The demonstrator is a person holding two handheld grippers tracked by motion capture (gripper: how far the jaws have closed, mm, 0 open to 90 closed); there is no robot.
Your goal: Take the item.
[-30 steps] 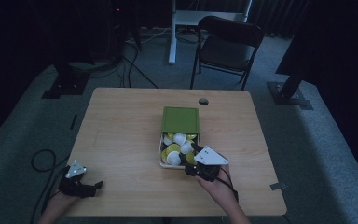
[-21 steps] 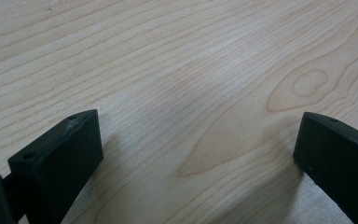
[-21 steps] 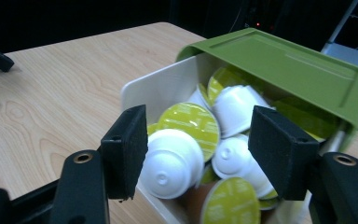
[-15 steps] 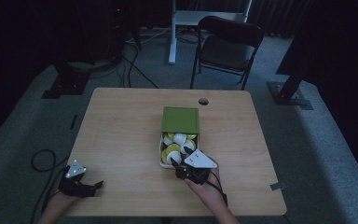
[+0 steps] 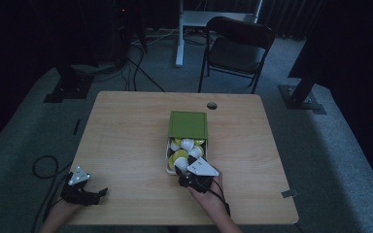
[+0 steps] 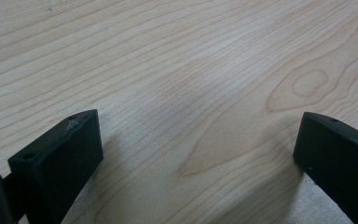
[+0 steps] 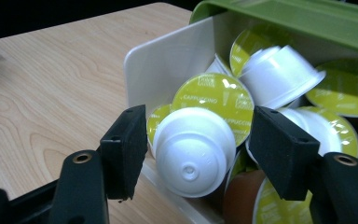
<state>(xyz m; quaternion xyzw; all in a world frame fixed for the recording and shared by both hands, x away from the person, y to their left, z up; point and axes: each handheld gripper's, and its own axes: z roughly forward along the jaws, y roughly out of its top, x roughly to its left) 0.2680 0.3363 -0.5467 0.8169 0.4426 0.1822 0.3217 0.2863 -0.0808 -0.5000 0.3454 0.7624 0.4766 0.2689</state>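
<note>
Right gripper [image 7: 193,154] straddling white capsule [image 7: 193,147] in box [image 7: 168,65], frame centre, jaws apart, lining up grasp; left gripper [image 6: 196,154] idling open over table [image 6: 191,70].

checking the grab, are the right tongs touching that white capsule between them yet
Apart. In the right gripper view the white capsule sits between the right tongs, with a visible gap on each side between it and the black jaws.
</note>
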